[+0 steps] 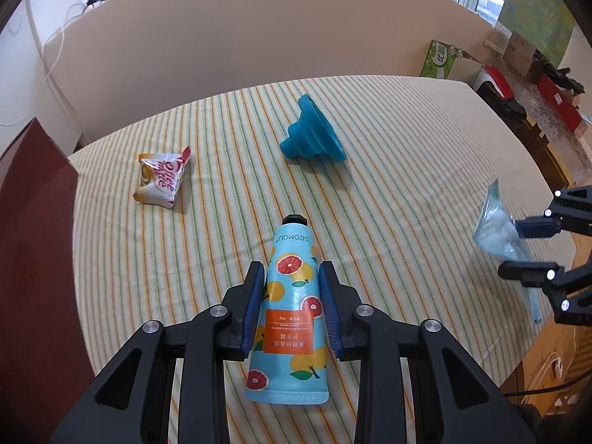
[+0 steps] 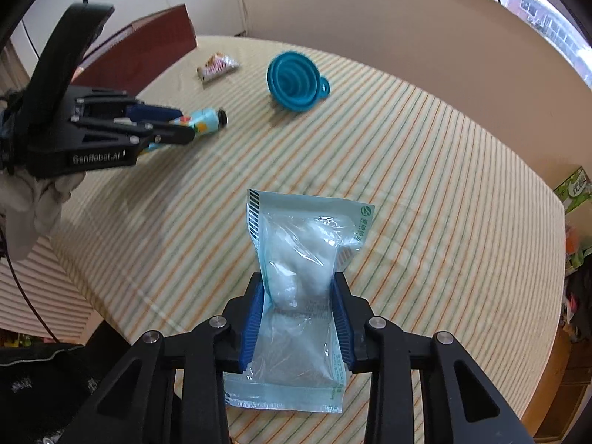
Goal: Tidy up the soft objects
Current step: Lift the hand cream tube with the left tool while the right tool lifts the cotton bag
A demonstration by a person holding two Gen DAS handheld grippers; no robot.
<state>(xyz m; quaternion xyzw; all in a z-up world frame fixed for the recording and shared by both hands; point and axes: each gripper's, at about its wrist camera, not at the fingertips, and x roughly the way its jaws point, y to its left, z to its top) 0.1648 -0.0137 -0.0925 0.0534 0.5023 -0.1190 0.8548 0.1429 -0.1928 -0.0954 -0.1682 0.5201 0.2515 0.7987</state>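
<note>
My left gripper (image 1: 292, 273) is shut on a light-blue hand cream tube (image 1: 292, 318) with grapefruit print, its black cap pointing away. The tube also shows in the right wrist view (image 2: 203, 122), held in the left gripper (image 2: 177, 125). My right gripper (image 2: 299, 285) is shut on a clear bag of white cotton (image 2: 303, 259), held above the striped tablecloth (image 2: 444, 185). That bag (image 1: 499, 229) and the right gripper (image 1: 525, 251) show at the right edge of the left wrist view. A blue collapsible funnel (image 1: 310, 129) and a snack packet (image 1: 162, 177) lie farther back on the table.
A dark red chair back (image 1: 37, 192) stands at the table's left edge. A beige wall panel (image 1: 259, 37) runs behind the table. A green tissue box (image 1: 438, 59) and cluttered shelves sit at the right. The funnel (image 2: 296, 81) and packet (image 2: 218, 66) also show in the right wrist view.
</note>
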